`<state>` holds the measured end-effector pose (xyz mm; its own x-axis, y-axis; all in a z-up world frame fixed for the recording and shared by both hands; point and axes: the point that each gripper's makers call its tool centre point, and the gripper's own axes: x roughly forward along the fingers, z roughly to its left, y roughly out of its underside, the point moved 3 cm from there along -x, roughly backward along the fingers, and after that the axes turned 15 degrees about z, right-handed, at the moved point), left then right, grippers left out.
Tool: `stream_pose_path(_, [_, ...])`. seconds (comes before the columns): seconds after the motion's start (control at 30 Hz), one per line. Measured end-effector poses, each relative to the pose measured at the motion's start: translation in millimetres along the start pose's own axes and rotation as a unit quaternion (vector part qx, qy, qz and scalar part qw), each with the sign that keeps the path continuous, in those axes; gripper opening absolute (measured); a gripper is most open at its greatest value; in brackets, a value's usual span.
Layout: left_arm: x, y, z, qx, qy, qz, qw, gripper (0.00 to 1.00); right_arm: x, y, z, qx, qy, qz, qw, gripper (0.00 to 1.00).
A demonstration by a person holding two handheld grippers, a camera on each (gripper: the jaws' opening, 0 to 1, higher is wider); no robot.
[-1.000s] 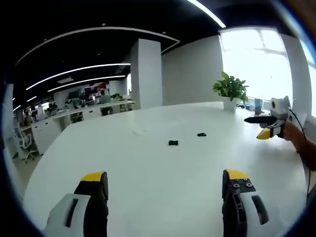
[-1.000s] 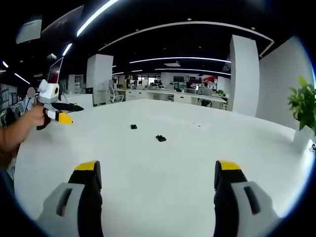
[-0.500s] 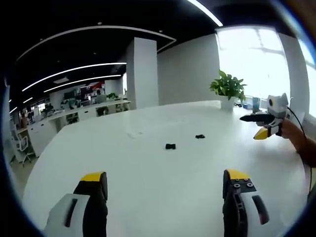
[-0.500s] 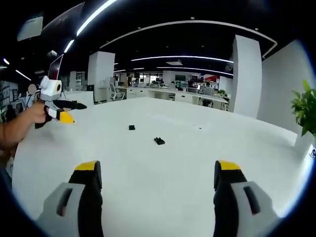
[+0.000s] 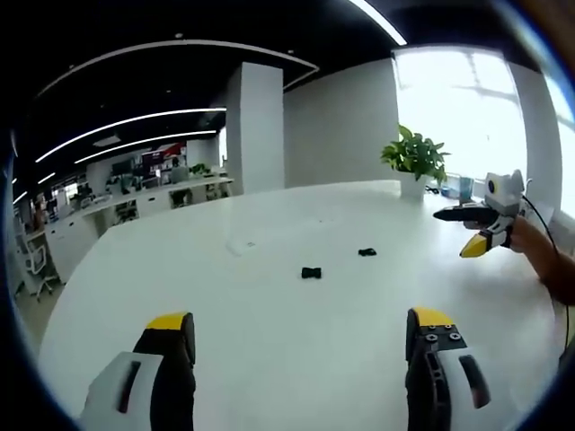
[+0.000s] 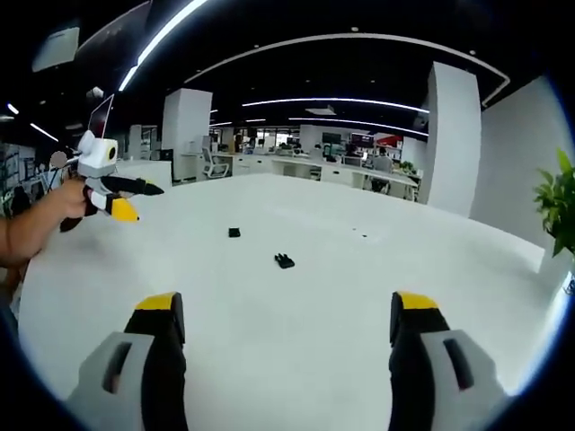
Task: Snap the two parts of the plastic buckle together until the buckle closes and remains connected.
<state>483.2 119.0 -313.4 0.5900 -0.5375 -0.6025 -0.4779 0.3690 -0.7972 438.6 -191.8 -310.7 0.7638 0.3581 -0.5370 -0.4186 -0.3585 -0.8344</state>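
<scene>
Two small black buckle parts lie apart on the white table [image 5: 269, 314]. In the left gripper view one part [image 5: 311, 272] is near the middle and the other part [image 5: 367, 252] sits a little farther right. In the right gripper view the nearer part [image 6: 284, 261] lies centre and the farther part [image 6: 234, 233] to its left. My left gripper [image 5: 301, 337] hovers open, well short of them, nothing between its jaws. My right gripper [image 6: 287, 319] is likewise open and holds nothing. Each gripper appears in the other's view, held by a hand: the right gripper [image 5: 452, 233], the left gripper [image 6: 148, 203].
The wide white table [image 6: 296, 359] stretches ahead. A potted plant [image 5: 416, 157] stands at its far edge by a bright window. A white pillar [image 5: 254, 130] and office desks [image 6: 359, 175] lie beyond the table.
Both cameras have drifted slightly, so the buckle parts sit a bit lower in each view. Both grippers stay open; the parts have not moved on the table.
</scene>
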Motion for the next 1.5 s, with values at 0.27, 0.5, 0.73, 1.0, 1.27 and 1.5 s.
stream_pose_path(0.27, [5, -5.6, -0.5, 0.001, 0.005, 0.001, 1.0000, 0.99, -1, -3.5, -5, -0.003, 0.003, -0.001, 1.0000, 0.96])
stream_pose_path(0.5, [12, -12.1, -2.8, 0.003, 0.008, -0.001, 1.0000, 0.99, 6, -2.9, -8, 0.000, 0.001, 0.001, 1.0000, 0.96])
stream_pose_path(0.73, [22, -18.6, -4.9, 0.002, 0.014, -0.003, 0.9999, 0.99, 10, -1.5, -11, -0.001, 0.005, 0.007, 1.0000, 0.96])
stream_pose_path(1.0, [28, -17.2, -5.1, 0.005, 0.014, -0.001, 0.9999, 0.99, 13, -4.0, -15, 0.002, 0.009, 0.007, 0.9999, 0.96])
stream_pose_path(1.27, [24, -18.0, 4.3, 0.003, 0.010, -0.003, 0.9999, 0.99, 19, -8.7, -15, -0.006, 0.008, 0.011, 0.9999, 0.96])
stream_pose_path(1.5, [23, -15.6, 8.6, 0.009, 0.004, 0.005, 0.9999, 0.99, 24, -15.1, -15, -0.011, 0.006, 0.010, 0.9999, 0.95])
